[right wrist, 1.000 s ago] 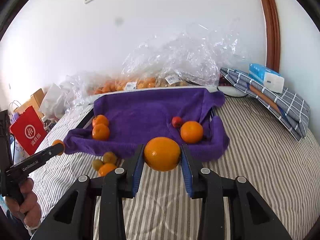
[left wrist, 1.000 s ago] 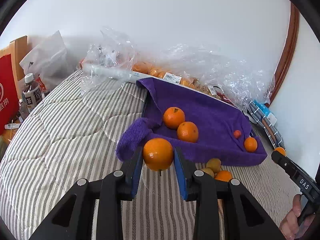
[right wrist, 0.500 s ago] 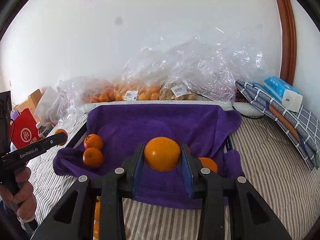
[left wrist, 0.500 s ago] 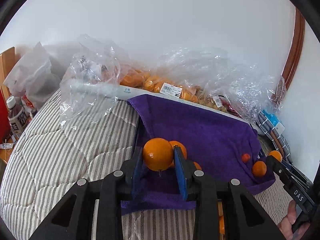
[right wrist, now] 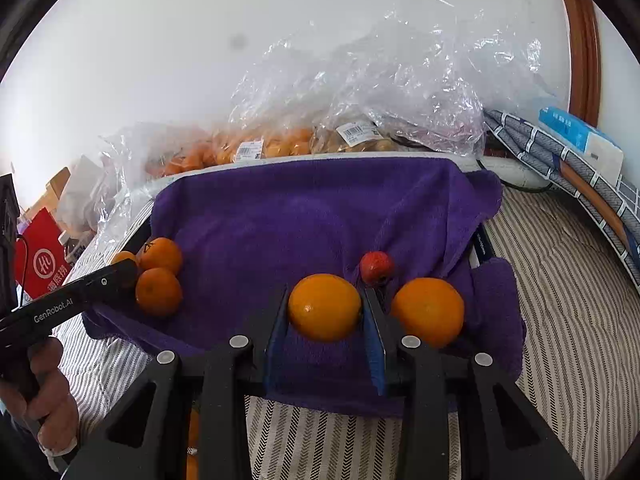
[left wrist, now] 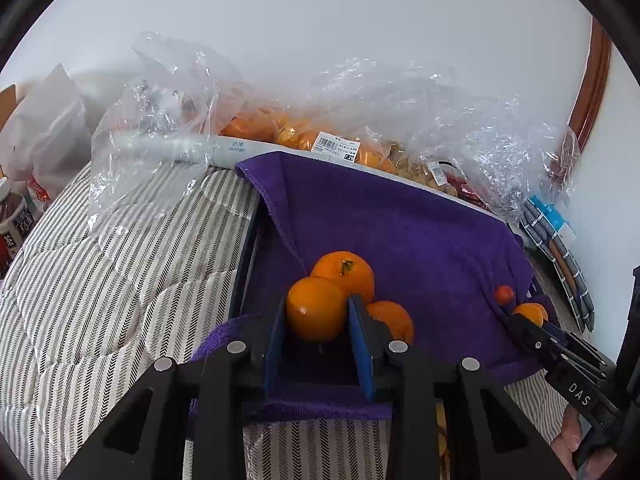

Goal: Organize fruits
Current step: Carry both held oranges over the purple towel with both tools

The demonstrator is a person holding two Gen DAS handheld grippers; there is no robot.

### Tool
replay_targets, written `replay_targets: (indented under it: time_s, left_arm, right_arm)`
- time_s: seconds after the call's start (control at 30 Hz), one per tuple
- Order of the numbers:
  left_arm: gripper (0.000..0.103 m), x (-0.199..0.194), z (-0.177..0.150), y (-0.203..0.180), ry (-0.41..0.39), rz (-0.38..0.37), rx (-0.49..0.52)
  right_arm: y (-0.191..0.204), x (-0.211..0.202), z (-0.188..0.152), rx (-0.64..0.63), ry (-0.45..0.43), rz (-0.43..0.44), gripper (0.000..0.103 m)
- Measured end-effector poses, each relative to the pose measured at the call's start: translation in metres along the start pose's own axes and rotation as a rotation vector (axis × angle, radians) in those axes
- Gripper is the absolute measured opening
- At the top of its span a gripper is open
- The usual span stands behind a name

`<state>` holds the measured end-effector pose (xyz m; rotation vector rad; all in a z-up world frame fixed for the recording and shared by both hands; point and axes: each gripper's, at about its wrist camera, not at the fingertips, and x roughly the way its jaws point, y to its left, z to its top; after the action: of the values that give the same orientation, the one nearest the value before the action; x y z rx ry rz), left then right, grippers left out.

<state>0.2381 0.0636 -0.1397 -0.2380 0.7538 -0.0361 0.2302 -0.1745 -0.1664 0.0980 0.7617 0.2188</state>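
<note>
So each claw has its own orange right now. Over on the left, the left gripper (left wrist: pixel 317 334) is clamped on an orange (left wrist: pixel 316 308), blue pads pressing both sides, and it hangs low over the near left part of the purple towel (left wrist: pixel 400 232). Two more oranges sit on the towel right behind it: one with its stem cap facing up (left wrist: pixel 347 270) looks like it's touching the held one, and another (left wrist: pixel 390 318) peeks out behind the right finger.

Same deal on the right: the right gripper (right wrist: pixel 325 334) is squeezed shut on a bigger orange (right wrist: pixel 324 306) just above the towel's front edge. A loose orange (right wrist: pixel 428 312) lies just beside it on the right, and a small red fruit (right wrist: pixel 376 267) sits right behind the right finger.

That towel is draped over a dark tray (left wrist: pixel 244 268) on a striped quilt (left wrist: pixel 100 300). Behind it, against the white wall, clear plastic bags (right wrist: pixel 360 92) hold more fruit with price labels. Off to the right lies a folded checked cloth (right wrist: pixel 568 168) with a blue and white box (right wrist: pixel 580 138) on top. A red bag (right wrist: pixel 40 256) shows at the far left.
</note>
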Motion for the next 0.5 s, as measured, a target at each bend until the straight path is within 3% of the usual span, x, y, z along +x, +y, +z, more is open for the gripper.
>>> replay_targets:
  time_s: [0.33, 0.5]
  left_arm:
    - [0.03, 0.0015, -0.0021, -0.0032, 0.002, 0.009, 0.025]
    - [0.03, 0.0005, -0.0033, -0.0054, -0.004, 0.006, 0.036]
  right_arm:
    - [-0.0009, 0.0008, -0.0002, 0.002, -0.004, -0.02, 0.036]
    - [-0.0005, -0.0034, -0.0008, 0.007, -0.019, -0.027, 0.055]
